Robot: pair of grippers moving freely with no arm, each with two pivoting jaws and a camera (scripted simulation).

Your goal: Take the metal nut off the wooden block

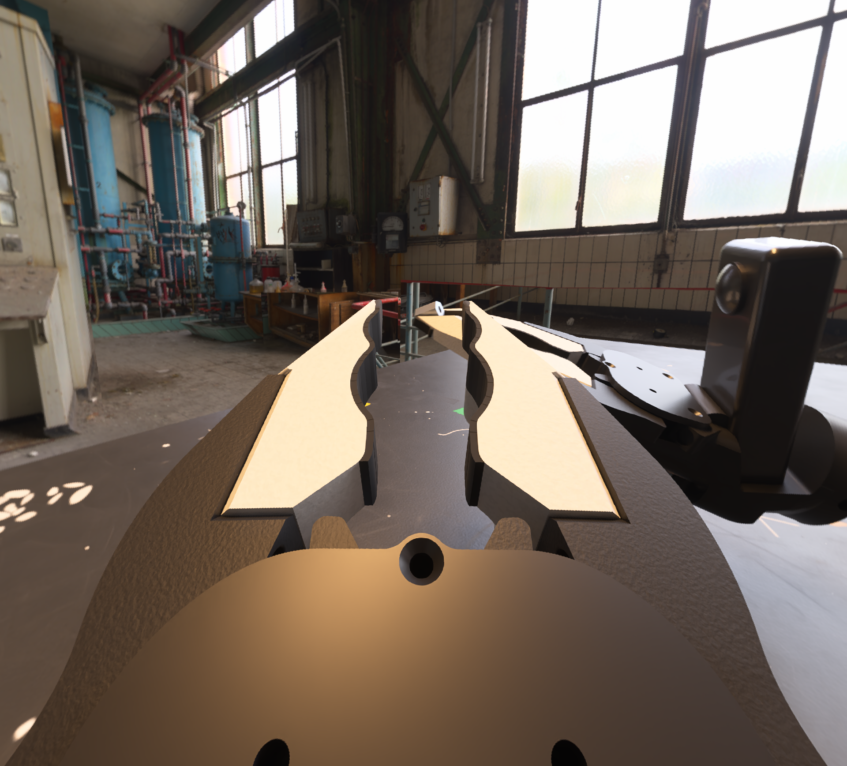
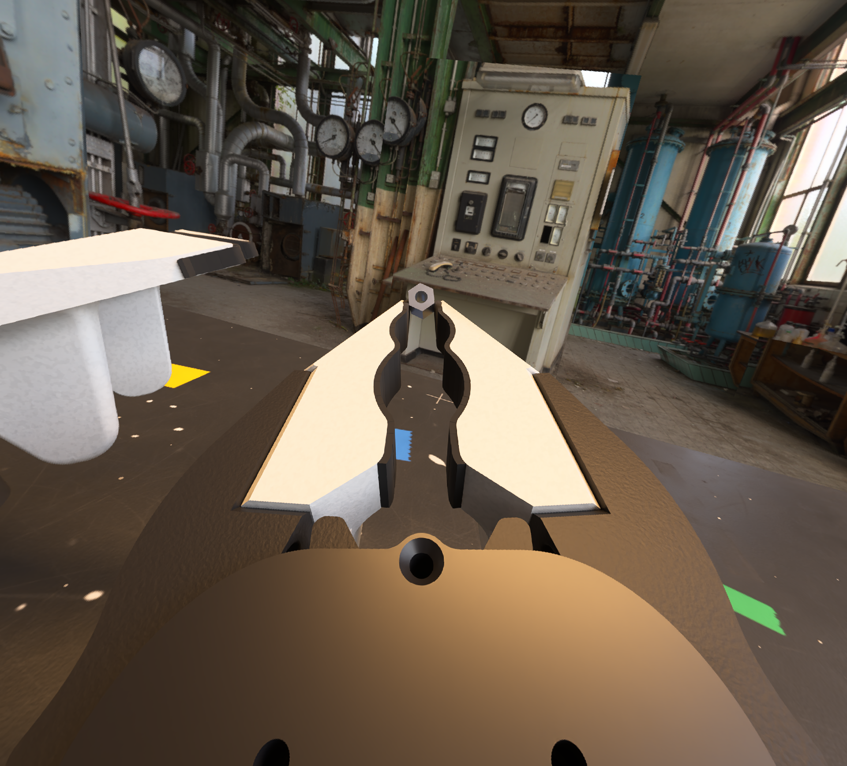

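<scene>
At the left of the right wrist view, the left gripper (image 2: 229, 255) hangs with jaws apart and empty. At centre frame, the right gripper (image 2: 420, 308) pinches the metal nut (image 2: 420, 298) between its fingertips, above the dark table (image 2: 687, 515).

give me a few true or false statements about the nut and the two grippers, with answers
1. The right gripper is shut on the metal nut at its fingertips. True.
2. The left gripper holds a second nut. False: its jaws stand apart with nothing between them.
3. A blue patch on the table shows through the gap between the right gripper's fingers. True.
4. The metal nut lies flat on the table. False: it is held up clear of the table, pinched at the tip of the right gripper.
</scene>
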